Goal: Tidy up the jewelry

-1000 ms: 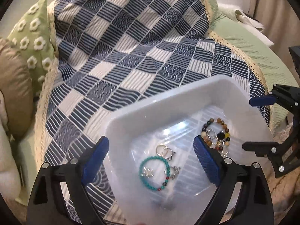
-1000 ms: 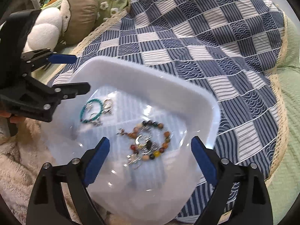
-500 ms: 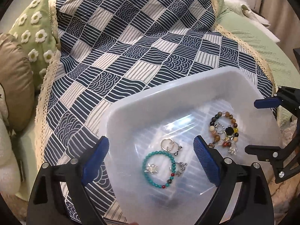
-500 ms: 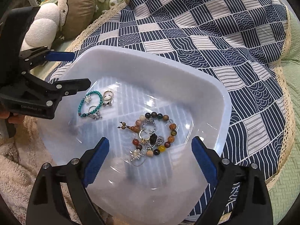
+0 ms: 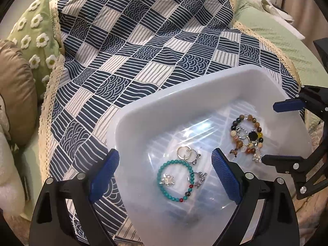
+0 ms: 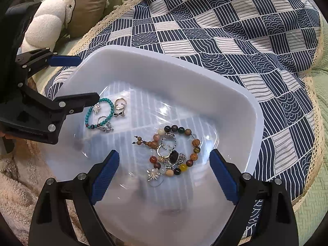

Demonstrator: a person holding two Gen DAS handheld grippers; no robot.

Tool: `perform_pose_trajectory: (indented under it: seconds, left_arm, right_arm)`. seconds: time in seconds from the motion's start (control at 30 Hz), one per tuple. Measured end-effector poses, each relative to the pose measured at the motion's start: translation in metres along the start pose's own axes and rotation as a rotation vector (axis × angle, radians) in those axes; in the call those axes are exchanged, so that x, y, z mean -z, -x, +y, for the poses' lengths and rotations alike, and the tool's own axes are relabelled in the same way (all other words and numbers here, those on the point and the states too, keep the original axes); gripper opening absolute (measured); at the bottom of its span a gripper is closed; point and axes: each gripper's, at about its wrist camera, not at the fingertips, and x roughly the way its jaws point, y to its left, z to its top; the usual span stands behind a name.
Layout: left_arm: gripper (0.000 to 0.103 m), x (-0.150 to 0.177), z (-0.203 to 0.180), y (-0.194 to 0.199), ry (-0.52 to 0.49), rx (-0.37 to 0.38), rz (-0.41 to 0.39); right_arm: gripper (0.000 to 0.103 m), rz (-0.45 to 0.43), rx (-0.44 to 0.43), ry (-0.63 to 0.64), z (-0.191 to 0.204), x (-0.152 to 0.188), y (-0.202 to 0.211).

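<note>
Green bed (image 5: 287,47), patterned navy blanket (image 5: 143,47), white tray (image 6: 235,94), pillows (image 5: 34,41).

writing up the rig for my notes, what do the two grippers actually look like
Both match. The left gripper and right gripper each have a matte black angular frame, with cut-out openings and round silver bolt heads at the joints. Each finger ends in a long blue pad with a fine knurled texture. No cables, labels or sleeves are visible.

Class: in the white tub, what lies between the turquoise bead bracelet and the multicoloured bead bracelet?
Only bare tub floor separates the turquoise bead bracelet and the multicoloured bead bracelet; the right wrist view shows it best. Rings lie beside each bracelet, not between.
</note>
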Motion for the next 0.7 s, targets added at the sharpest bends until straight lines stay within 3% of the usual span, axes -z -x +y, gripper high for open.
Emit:
perform_pose_trajectory:
  seconds: [0.33,0.7]
  left_arm:
    - [0.087,-0.0002,0.0016,-0.001,-0.002,-0.003,0.005]
    - [0.088,-0.0002,-0.0037,-0.0052,-0.038,-0.069,-0.001]
  right_arm:
    - [0.088,0.0,0.018,-0.014,-0.0055,-0.0019,0.0007]
    - [0.088,-0.007,0.012,-0.018,-0.0057,-0.0023,0.0032]
